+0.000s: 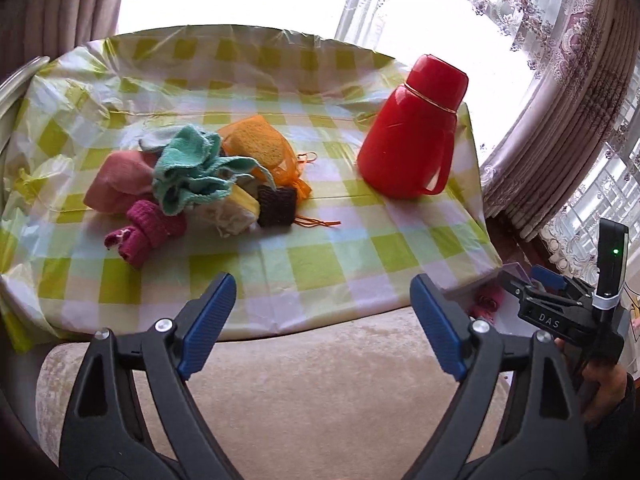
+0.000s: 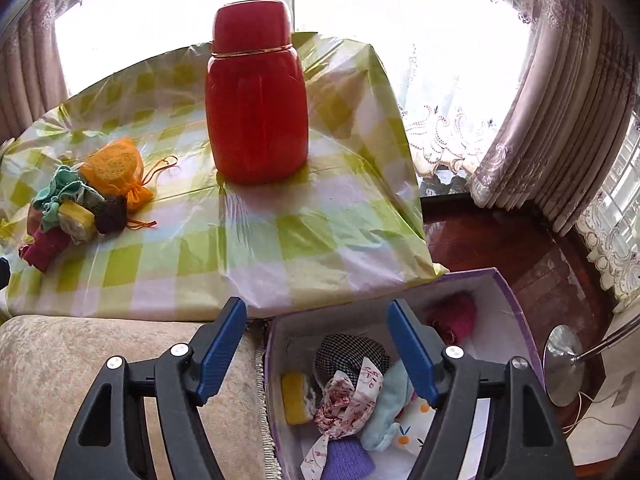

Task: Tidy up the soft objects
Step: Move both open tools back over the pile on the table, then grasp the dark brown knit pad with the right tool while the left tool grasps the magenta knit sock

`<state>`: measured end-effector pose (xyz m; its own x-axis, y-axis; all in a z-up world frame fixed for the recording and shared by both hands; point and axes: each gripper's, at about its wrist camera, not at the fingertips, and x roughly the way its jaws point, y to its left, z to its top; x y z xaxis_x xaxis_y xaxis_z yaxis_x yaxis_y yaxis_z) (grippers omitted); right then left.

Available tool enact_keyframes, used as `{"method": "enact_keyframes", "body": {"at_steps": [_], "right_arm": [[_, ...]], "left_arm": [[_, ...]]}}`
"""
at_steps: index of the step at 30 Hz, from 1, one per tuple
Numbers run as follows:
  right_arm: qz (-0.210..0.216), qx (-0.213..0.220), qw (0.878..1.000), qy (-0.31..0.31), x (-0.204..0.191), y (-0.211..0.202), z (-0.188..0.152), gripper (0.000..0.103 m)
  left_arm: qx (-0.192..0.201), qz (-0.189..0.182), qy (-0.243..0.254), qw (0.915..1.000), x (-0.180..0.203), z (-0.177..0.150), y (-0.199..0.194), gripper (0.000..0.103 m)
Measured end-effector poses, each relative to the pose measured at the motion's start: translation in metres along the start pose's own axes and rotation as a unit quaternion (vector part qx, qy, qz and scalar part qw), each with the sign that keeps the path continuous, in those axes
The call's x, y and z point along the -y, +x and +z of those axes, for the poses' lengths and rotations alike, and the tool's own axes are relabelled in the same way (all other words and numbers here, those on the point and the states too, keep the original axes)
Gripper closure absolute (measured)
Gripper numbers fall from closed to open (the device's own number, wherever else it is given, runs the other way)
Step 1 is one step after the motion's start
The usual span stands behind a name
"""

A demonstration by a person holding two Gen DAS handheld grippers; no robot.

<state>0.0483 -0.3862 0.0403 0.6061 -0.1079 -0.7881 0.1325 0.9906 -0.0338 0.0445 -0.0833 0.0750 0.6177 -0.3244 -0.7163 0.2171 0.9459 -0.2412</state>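
Left wrist view: we are holding the left gripper (image 1: 323,312) with its jaws spread wide and nothing between them, hovering over the sofa edge (image 1: 312,392) just short of the table (image 1: 320,264). On the checked cloth a pile (image 1: 192,184) of soft things is waiting: a teal cloth (image 1: 192,168), an orange pouch (image 1: 260,152), a pink piece (image 1: 120,184), a magenta roll (image 1: 152,228) and a dark knit square (image 1: 277,206). A red flask (image 1: 412,136) is standing to their right, well apart. The right gripper (image 1: 540,300) is showing at the far right, beside the table's corner.

Right wrist view: we are holding the right gripper (image 2: 316,344) above a box (image 2: 516,292) beside the sofa, jaws open and empty. Soft items are already lying in the box: a floral cloth (image 2: 348,396), a checked piece (image 2: 348,354), a yellow sponge (image 2: 296,398).

Risks, as we are judging them: the pieces are tangled, so one pinch could be dragging up several or letting one drop short of the box. The pouch's loose strings could be snagging. A wide sweep could be knocking the flask over.
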Motion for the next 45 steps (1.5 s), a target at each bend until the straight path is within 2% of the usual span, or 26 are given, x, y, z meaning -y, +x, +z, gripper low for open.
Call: {"method": "enact_keyframes", "body": {"at_steps": [2,5,10,13,17,20,27,37,45], "right_arm": [[-0.003,0.018,1.000,-0.019,-0.019,-0.002,0.007,0.018],[-0.014,0.047,0.997,-0.057,-0.048,-0.003,0.016,0.017],[-0.011,0.076,0.988,-0.137,-0.098,-0.003,0.024,0.017],[0.026,0.068,0.986,-0.149,-0.118,0.002,0.030,0.017],[0.103,0.036,0.985,-0.130,-0.132,0.017,0.038,0.017],[0.113,0.023,0.985,-0.132,-0.147,0.030,0.042,0.017],[0.133,-0.002,0.980,-0.151,-0.178,0.060,0.045,0.017],[0.152,-0.036,0.980,-0.120,-0.196,0.104,0.063,0.018],[0.172,-0.032,0.981,-0.084,-0.207,0.122,0.081,0.019]], "left_arm": [[0.012,0.028,-0.001,0.9996,-0.018,0.002,-0.004,0.008],[0.036,0.058,0.002,0.9976,-0.042,0.003,-0.010,0.008],[0.034,0.078,-0.017,0.9962,-0.079,0.007,-0.012,0.008],[0.027,0.100,-0.014,0.9946,-0.089,0.006,-0.009,0.008],[0.004,0.113,-0.043,0.9926,-0.107,0.005,0.002,0.008],[-0.002,0.111,-0.056,0.9923,-0.118,0.007,0.008,0.009],[-0.045,0.096,-0.087,0.9905,-0.141,0.012,0.044,0.026],[-0.075,0.077,-0.116,0.9873,-0.158,0.018,0.078,0.028],[-0.084,0.070,-0.120,0.9868,-0.164,0.023,0.098,0.031]]}}
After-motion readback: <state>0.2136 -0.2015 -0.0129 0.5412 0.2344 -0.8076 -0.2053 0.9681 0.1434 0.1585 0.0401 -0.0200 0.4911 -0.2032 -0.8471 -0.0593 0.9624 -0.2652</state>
